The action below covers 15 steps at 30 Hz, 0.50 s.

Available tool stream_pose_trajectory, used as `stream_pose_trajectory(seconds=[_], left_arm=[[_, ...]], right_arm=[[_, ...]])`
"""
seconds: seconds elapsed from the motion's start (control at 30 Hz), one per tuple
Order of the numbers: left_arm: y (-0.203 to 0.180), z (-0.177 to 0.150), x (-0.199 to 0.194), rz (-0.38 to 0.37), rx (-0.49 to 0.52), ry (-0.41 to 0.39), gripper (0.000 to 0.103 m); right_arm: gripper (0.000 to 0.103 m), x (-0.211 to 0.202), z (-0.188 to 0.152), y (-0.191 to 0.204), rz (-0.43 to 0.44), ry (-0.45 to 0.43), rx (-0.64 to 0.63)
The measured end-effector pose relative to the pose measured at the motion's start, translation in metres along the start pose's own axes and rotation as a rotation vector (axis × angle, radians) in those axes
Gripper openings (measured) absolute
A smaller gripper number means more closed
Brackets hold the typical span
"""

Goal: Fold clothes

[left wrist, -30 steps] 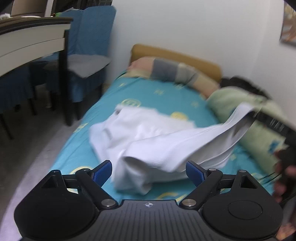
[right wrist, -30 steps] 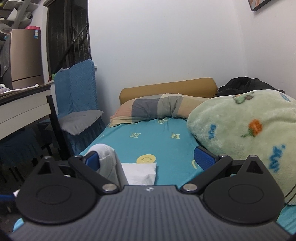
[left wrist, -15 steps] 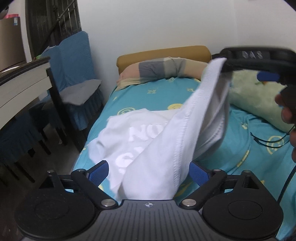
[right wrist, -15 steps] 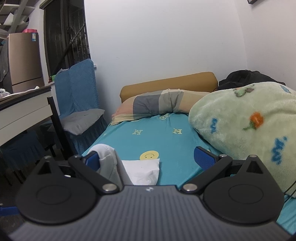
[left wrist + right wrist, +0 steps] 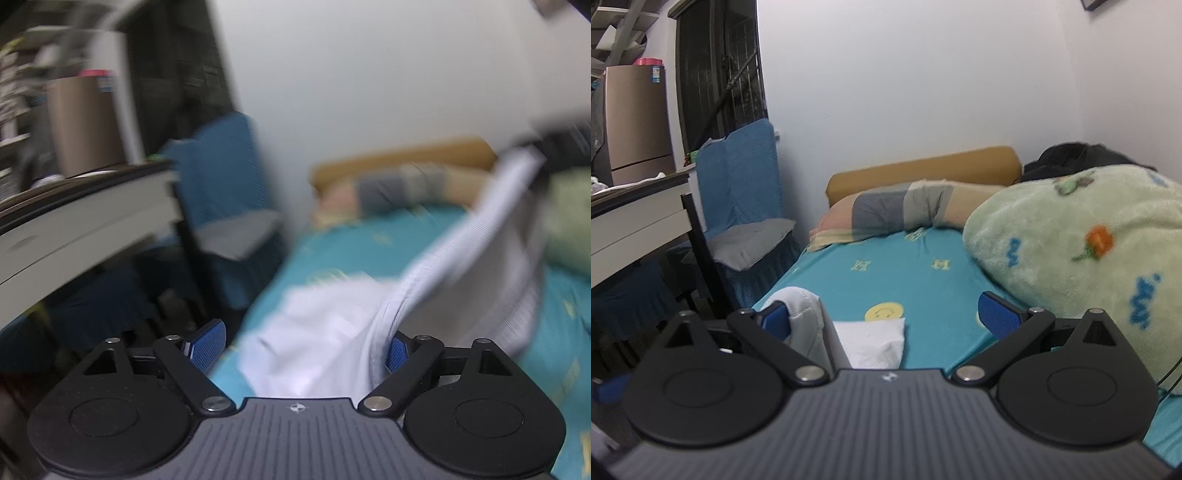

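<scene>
White shirt (image 5: 461,258) (blurred) hangs lifted — bed (image 5: 332,254) below.

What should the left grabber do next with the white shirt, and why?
Probably shut the left gripper on the white shirt's edge. Its fingers are open with the cloth running between them, up towards the right gripper, while the rest lies bunched on the bed. A second hold would let it spread.

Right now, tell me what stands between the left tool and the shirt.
Nothing visible does. The shirt runs between the left tool's open fingers, close by the right one, though the view is blurred.
</scene>
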<state>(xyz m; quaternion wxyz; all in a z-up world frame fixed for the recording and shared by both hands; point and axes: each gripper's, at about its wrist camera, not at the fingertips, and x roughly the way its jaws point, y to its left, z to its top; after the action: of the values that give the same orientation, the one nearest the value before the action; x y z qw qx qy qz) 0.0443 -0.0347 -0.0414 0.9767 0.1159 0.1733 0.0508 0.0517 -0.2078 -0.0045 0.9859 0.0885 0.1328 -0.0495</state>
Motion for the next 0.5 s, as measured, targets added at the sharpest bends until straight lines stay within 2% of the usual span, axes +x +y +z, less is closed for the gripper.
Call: stream_pose_trajectory(seconds=[0.1,0.2,0.37,0.43,0.5], left_arm=[[0.024,0.014,-0.014,0.065,-0.081,-0.057,0.092],[0.033,0.020,-0.030,0.037,-0.050,-0.062,0.096],[0.025,0.009,-0.049,0.069,0.111,0.021,0.096],[0.031,0.006,-0.041,0.062,0.098,0.081,0.096],[0.040,0.010,-0.037,0.088,0.027,0.071,0.096]], right_arm=[[0.103,-0.009,0.001,0.002,-0.021,-0.077,-0.009],[0.103,-0.021,0.004,0.004,-0.063,-0.181,-0.006],[0.103,-0.038,0.010,0.005,-0.152,-0.310,-0.017],[0.103,-0.039,0.012,0.000,-0.179,-0.324,-0.012],[0.103,-0.036,0.013,-0.004,-0.177,-0.314,-0.019]])
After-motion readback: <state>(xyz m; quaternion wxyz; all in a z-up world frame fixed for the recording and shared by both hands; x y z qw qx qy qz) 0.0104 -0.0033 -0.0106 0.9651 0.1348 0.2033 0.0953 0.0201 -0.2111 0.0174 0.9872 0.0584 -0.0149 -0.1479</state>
